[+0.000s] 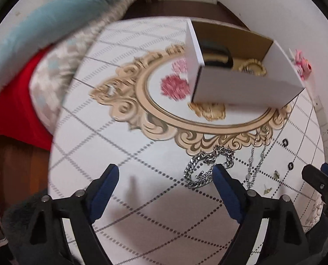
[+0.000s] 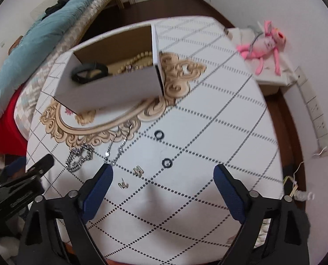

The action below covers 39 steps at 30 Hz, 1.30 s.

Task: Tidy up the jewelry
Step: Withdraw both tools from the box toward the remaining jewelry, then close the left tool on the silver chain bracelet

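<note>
Plainly the sorting is at its approach stage: both tools hang over the table (image 2: 208, 110) with nothing in them. The left gripper (image 1: 166, 174) has its blue pads spread wide with only bare patterned cloth between them, and the right gripper (image 2: 163, 173) stands just as wide apart, also empty. Loose pieces lie in a cluster on the near part of the cloth, in front of the white box (image 2: 111, 88): a heavy silver chain bracelet (image 1: 208, 167) just beside the left tool's right pad, a thin silver necklace (image 1: 255, 156) trailing from the gold printed border toward the near edge, two dark rings (image 2: 159, 134) and (image 2: 166, 162) set apart from each other, and two small gold earrings (image 2: 138, 171) and (image 2: 122, 184) close to the right tool's left pad. The box sits open at the top on the ornate oval print, and it already holds a dark bangle (image 2: 89, 74) and some gold beaded pieces (image 2: 133, 63), so I judge the job partly done, with the table pieces still to go in. Next, each tool has to pick one target. For the left the bracelet looks the natural choice, being bulky and easy to pinch; for the right the earrings or the nearer ring, which are tiny and flat, so the pads would need to come down straddling the piece squarely and close low against the cloth without dragging it
</note>
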{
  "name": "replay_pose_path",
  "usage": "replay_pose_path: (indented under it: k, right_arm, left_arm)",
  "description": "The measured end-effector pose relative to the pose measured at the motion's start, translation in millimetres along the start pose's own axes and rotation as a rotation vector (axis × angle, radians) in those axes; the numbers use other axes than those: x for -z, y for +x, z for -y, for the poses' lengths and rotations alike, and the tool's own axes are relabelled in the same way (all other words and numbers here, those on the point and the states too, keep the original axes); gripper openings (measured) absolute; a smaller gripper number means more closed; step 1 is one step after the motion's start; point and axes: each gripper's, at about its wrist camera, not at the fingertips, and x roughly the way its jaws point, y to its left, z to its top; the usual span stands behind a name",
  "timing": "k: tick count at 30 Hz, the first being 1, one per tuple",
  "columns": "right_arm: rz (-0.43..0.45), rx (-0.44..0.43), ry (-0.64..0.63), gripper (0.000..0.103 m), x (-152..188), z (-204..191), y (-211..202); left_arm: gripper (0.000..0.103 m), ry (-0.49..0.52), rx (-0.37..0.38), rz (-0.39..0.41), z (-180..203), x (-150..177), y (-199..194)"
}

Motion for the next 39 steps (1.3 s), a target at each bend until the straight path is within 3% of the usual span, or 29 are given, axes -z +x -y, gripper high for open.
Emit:
replay_pose_path:
  k: [8,11,14,15,16,22,33,37,39]
  right_arm:
    - [-0.017,-0.031,0.024,0.076,-12.4,-0.4,21.3]
    - [-0.019,-0.049,0.022,0.074,-18.3,-4.2,25.8]
    - [-0.021,-0.058,0.026,0.073,-22.1,-7.4,27.9]
    - [-0.021,-0.060,0.027,0.073,-23.1,-7.9,28.1]
    - [-0.021,-0.062,0.030,0.073,-23.7,-8.5,28.2]
    - [-0.020,-0.076,0.030,0.073,-27.6,-11.3,25.3]
    - [-0.052,-0.096,0.006,0.073,-29.8,-27.0,37.1]
    - [-0.093,-0.068,-0.017,0.073,-28.9,-43.7,60.7]
    - [-0.069,-0.013,-0.058,0.073,-29.6,-54.5,63.9]
  left_arm:
    - [0.085,0.049,0.023,-0.056,16.8,-2.5,29.3]
    - [0.074,0.076,0.038,-0.037,23.6,-2.2,27.1]
    - [0.047,0.119,0.055,-0.023,32.3,-0.2,20.9]
    - [0.024,0.130,0.060,-0.021,35.4,-0.1,18.4]
    - [0.010,0.134,0.063,-0.025,37.5,-0.5,16.8]
    - [0.003,0.081,0.126,-0.045,23.5,-0.4,11.4]
    - [0.001,-0.004,0.096,0.047,-30.3,-4.8,-30.4]
    - [0.001,-0.022,0.105,0.048,-36.3,-7.8,-29.1]
    - [0.002,-0.043,0.128,0.041,-41.0,-6.7,-27.7]
